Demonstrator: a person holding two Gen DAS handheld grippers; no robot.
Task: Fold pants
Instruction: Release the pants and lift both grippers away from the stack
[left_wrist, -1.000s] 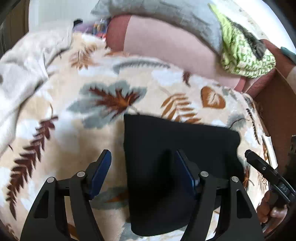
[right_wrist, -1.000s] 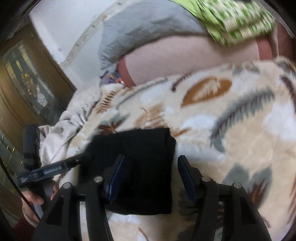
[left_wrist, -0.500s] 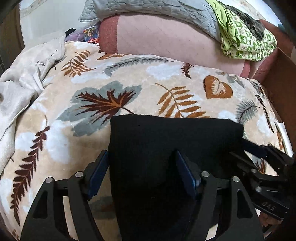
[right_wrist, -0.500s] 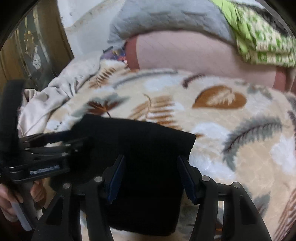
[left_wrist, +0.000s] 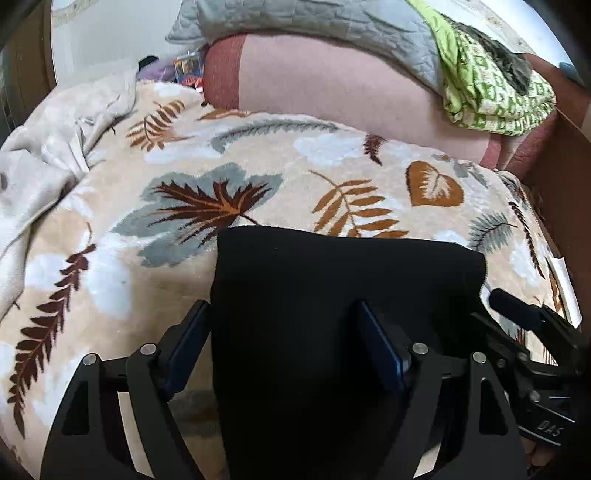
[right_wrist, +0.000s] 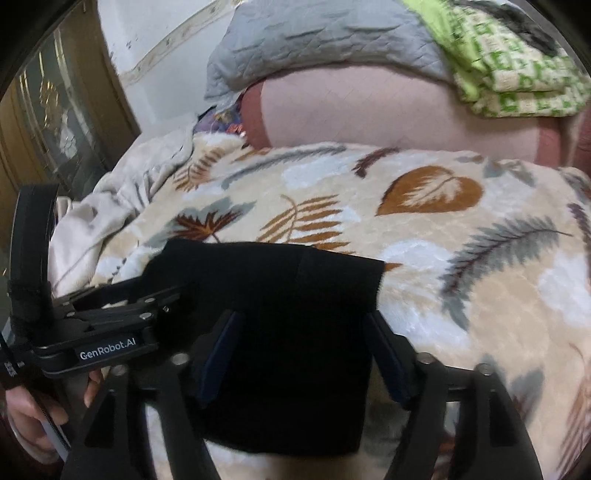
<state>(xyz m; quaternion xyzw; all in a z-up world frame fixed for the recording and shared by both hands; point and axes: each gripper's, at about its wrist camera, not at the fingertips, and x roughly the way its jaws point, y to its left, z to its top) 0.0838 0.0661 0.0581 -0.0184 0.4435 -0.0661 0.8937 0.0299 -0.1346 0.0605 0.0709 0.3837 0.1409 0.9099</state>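
Item: black pants (left_wrist: 332, 314), folded to a compact rectangle on the leaf-print blanket (left_wrist: 258, 177), centre to 6 o'clock. Over the last second both tools have closed in over it. Left gripper (left_wrist: 284, 350): jaws spread, straddling its left half. Right gripper (right_wrist: 299, 354): jaws spread across its right edge, gripping nothing. Folding judged nearly finished. Containers: none visible. Far, 12 o'clock: pink bolster (left_wrist: 332, 85), grey quilt (left_wrist: 295, 18).

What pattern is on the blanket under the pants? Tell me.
Beige blanket printed with brown, rust and grey-blue leaves and ferns; clearest in the left wrist view.
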